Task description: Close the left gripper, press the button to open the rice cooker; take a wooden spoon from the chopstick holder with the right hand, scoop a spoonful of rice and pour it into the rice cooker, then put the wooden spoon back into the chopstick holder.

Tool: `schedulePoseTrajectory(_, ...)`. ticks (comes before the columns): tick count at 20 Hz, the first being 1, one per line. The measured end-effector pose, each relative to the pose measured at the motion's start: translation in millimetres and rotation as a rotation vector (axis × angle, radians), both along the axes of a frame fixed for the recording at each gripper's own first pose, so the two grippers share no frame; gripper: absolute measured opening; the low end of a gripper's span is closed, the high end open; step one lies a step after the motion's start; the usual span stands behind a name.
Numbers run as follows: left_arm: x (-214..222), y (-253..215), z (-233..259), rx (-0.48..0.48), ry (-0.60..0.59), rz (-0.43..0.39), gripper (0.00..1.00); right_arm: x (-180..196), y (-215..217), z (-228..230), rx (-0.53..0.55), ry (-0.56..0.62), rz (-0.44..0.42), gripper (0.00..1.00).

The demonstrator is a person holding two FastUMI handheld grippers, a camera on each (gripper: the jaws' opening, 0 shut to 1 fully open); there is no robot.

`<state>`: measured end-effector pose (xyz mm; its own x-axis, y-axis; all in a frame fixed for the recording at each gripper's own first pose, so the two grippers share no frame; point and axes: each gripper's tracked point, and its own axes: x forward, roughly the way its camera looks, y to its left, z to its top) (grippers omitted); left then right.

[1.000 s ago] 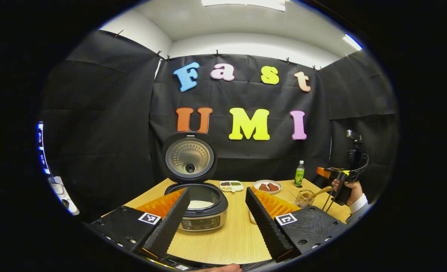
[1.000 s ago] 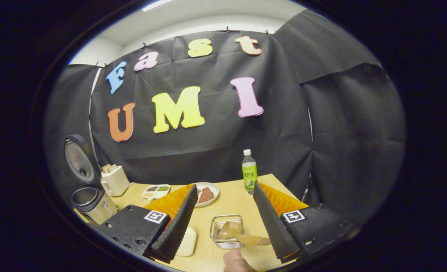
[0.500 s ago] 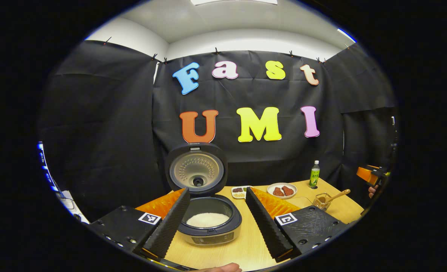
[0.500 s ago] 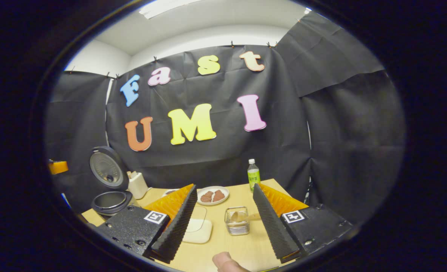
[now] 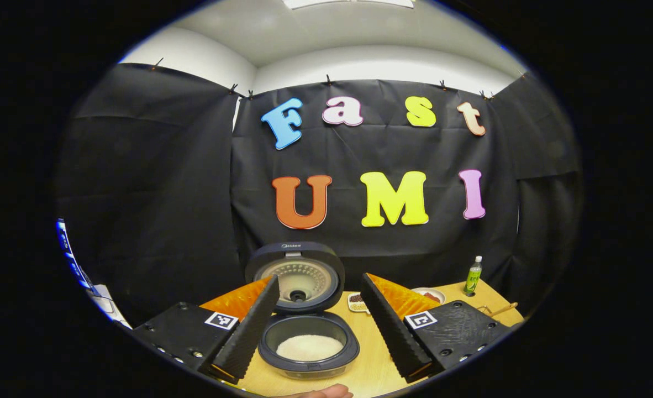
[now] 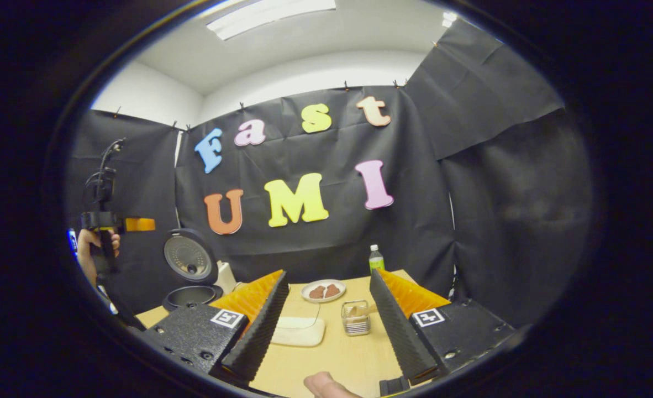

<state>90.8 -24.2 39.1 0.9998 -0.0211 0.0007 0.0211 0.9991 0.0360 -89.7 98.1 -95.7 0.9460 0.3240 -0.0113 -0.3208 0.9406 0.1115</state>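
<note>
The rice cooker (image 5: 309, 337) stands with its lid (image 5: 296, 276) raised and white rice (image 5: 309, 347) in the pot. My left gripper (image 5: 319, 277) hangs open just in front of and above it, holding nothing. In the right gripper view the cooker (image 6: 189, 296) is at the far left, with the left gripper (image 6: 132, 224) held high beside it by a hand (image 6: 90, 247). The wire chopstick holder (image 6: 355, 319) holds the wooden spoon (image 6: 362, 310). My right gripper (image 6: 327, 273) is open and empty, drawn back from the holder. The spoon's handle (image 5: 504, 308) sticks out at the right.
On the wooden table (image 6: 337, 354) lie a flat white rice container (image 6: 299, 331), a plate of brown food (image 6: 323, 291) and a green bottle (image 6: 376, 258). A small divided dish (image 5: 355, 302) sits behind the cooker. A thumb (image 6: 326, 384) shows at the bottom edge.
Both grippers have drawn back from the table. The cooker now sits lower and nearer between the left fingers. The holder with the spoon looks smaller and farther from the right gripper.
</note>
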Motion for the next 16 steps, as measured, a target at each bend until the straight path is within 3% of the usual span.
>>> schedulePoseTrajectory(4, 72, 6, -2, -0.022, 0.021, 0.006, 0.94, -11, -8, 4, 0.0, -0.032, -0.007, 0.96)
schedulePoseTrajectory(8, 134, 52, -15, 0.034, 0.022, 0.156, 0.96, -11, -21, 0, 0.021, -0.065, -0.024, 0.96)
schedulePoseTrajectory(13, 176, 53, -4, 0.046, -0.05, 0.131, 0.95, -2, -33, -12, 0.05, -0.065, -0.05, 0.96)
schedulePoseTrajectory(16, 199, 50, -20, -0.032, 0.0, 0.125, 0.96, 0, -28, -21, 0.039, -0.054, -0.028, 0.96)
